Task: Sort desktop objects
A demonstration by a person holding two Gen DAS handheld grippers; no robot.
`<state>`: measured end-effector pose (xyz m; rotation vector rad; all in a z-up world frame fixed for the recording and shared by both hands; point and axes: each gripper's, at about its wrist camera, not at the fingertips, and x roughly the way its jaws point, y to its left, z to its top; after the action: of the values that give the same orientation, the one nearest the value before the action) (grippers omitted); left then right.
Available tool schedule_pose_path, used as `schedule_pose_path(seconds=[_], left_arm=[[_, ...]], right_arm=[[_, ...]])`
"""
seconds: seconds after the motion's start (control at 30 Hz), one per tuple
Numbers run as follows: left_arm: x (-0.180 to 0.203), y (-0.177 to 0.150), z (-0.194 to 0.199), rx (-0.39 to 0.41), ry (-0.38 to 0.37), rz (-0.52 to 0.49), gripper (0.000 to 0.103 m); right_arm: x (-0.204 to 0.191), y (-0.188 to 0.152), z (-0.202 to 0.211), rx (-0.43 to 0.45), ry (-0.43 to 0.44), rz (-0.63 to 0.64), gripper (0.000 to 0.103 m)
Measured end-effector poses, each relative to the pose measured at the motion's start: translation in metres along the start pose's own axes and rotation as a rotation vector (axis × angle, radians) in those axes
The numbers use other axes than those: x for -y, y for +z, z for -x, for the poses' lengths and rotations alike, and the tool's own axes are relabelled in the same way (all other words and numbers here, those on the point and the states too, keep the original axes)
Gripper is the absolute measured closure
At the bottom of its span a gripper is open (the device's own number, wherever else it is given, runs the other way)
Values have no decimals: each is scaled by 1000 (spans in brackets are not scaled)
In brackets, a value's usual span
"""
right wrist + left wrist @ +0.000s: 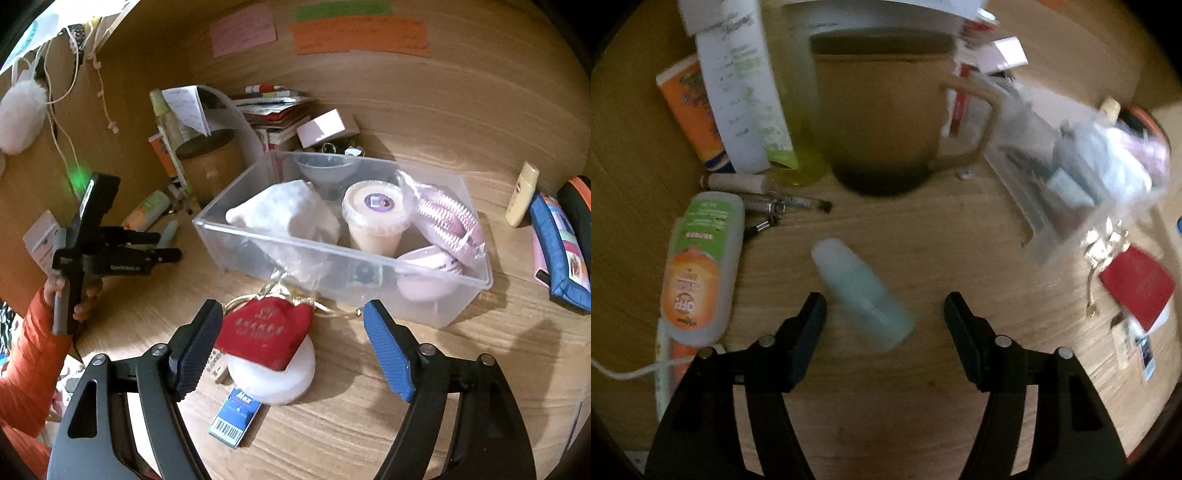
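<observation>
Left gripper (pixel 884 308): jaws spread wide, nothing clamped. It is held low over the wooden desk (pixel 923 236), pointing toward a brown mug (pixel 882 110). A small pale blue-green bottle (pixel 862 295) lies on its side on the desk between the two fingers; its lower end sits close to the left finger, contact not confirmed, image blurred. In the right wrist view the same gripper (pixel 166 243) is seen from the side, held level by a hand (pixel 70 295) in an orange sleeve, fingers wrapped round the grip.

Left of the bottle lies a white spray bottle with an orange and green label (pixel 701 269). Behind it lie a cork-coloured stick (pixel 738 181) and some pens (pixel 783 206). Beside the mug stand a white tube (pixel 738 92) and an orange tube (pixel 690 110).

Right gripper (pixel 291 325): jaws likewise wide apart, empty. It is tilted down at the desk in front of a clear plastic box (pixel 332 258). Between the fingers lies a red pouch (pixel 266 332) with a gold cord, resting on a white round disc (pixel 273 373); the pouch lies just beside the left finger. A blue eraser (pixel 236 417) lies near the disc.

The box holds a white cloth bag (pixel 284 218), a lidded cup (pixel 373 218), a clear funnel (pixel 325 170) and a purple packet (pixel 447 218).
</observation>
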<state>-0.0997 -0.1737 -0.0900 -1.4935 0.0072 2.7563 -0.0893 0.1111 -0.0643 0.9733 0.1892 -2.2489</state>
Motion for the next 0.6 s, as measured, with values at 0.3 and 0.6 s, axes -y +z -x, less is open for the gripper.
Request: schedule_pose_path(seconds=[0.3,0.6], left_arm=[[17,3,3,0,10,6,38],[0,11,20,39,15,31,34]], right_arm=[[0,-8,6,-7,9,-19,27],[7,-15,8,-27,15,-42,27]])
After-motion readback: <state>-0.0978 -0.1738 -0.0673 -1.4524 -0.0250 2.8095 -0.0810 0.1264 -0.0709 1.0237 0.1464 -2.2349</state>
